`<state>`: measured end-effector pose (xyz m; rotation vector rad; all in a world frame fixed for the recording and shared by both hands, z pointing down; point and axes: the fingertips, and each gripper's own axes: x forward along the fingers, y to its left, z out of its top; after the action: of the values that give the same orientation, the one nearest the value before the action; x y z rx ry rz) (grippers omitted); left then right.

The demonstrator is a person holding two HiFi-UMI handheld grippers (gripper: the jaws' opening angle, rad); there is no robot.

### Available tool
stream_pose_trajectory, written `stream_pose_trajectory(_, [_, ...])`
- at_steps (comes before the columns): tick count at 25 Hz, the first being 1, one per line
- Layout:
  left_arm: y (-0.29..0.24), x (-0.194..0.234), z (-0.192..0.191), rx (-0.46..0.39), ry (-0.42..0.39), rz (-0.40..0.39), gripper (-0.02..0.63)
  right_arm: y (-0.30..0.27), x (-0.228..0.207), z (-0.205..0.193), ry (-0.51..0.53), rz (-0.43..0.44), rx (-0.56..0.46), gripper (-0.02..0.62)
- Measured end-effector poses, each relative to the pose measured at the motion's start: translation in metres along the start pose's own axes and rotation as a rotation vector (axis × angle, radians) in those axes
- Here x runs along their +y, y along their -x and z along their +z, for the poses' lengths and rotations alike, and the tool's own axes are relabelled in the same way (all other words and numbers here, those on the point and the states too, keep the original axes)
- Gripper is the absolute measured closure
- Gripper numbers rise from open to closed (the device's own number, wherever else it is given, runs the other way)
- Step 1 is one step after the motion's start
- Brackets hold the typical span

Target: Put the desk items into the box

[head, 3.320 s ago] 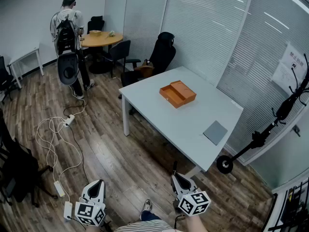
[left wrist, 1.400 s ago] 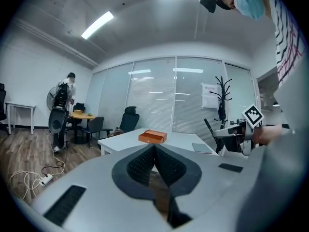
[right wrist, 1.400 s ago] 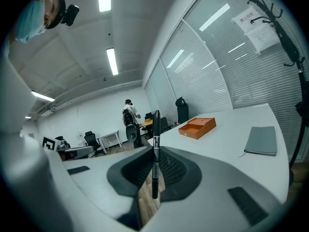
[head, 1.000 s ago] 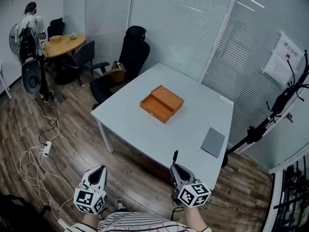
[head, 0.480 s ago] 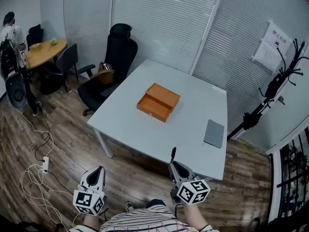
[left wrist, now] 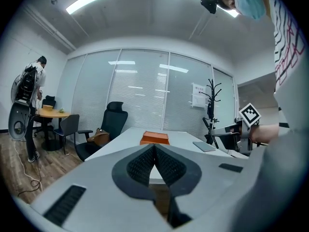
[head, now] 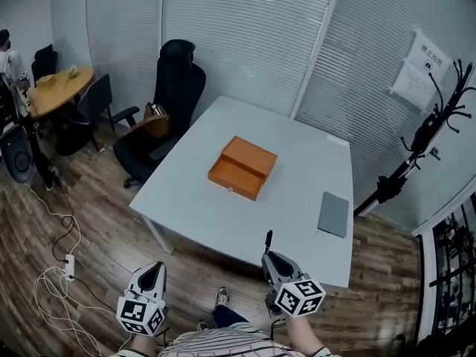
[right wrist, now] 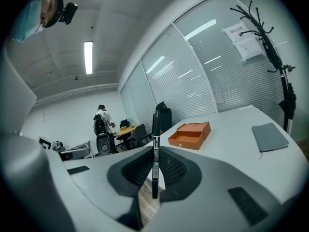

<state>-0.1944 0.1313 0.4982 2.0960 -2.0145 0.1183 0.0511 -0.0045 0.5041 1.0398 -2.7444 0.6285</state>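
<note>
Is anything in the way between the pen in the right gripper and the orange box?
Nothing visible. Only bare table lies between the pen and the box; the grey notebook sits off to the right.

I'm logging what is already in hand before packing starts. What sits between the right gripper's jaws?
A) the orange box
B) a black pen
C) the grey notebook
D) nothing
B: in the right gripper view the right gripper has its jaws closed on a black pen that stands upright between them, while the orange box and the grey notebook lie apart on the table.
</note>
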Motion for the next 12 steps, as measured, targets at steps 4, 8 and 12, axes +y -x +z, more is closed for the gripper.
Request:
stream_pose_trajectory(4, [-0.037,0.009,0.007,0.007,-0.003,-0.001,0.584,-0.034,-0.021,0.012,0.01,0.001,0.005,0.538])
stream_pose_trajectory(8, [-0.085,0.017,0.016,0.001,-0.006,0.0,0.584,-0.068,-0.047,0.029,0.017,0.003,0.002,0.538])
stream_pose_trajectory(12, [-0.137,0.013,0.029,-0.011,-0.015,-0.025,0.584,-0.093,-0.08,0.043,0.021,-0.011,0.012,0.538])
